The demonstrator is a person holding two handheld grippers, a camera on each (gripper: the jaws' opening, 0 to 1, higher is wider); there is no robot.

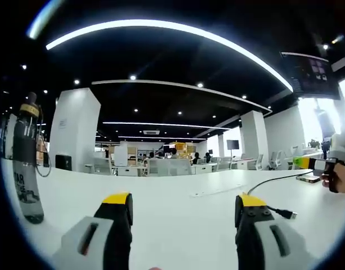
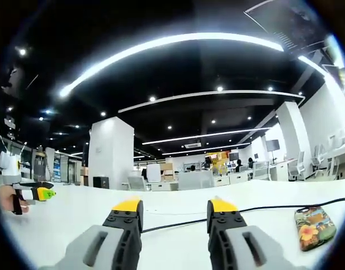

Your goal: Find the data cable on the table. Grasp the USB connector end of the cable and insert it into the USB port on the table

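Observation:
The black data cable [image 1: 276, 179] lies on the white table [image 1: 178, 185], and its USB connector [image 1: 286, 214] rests just right of my left gripper's right jaw. The left gripper [image 1: 184, 203] is open, with nothing between its yellow-tipped jaws. A flat pale strip [image 1: 214, 191], perhaps the port panel, lies on the table ahead. In the right gripper view the cable [image 2: 273, 207] runs across the table past the jaws. The right gripper [image 2: 173, 209] is open and holds nothing. Each gripper shows in the other's view: the right gripper [image 1: 313, 163] and the left gripper [image 2: 37, 192], each held by a hand.
A dark water bottle [image 1: 26, 163] stands at the table's left side. A phone in a flowered case [image 2: 314, 226] lies to the right of the right gripper, near the cable. Desks, chairs and white pillars fill the office behind.

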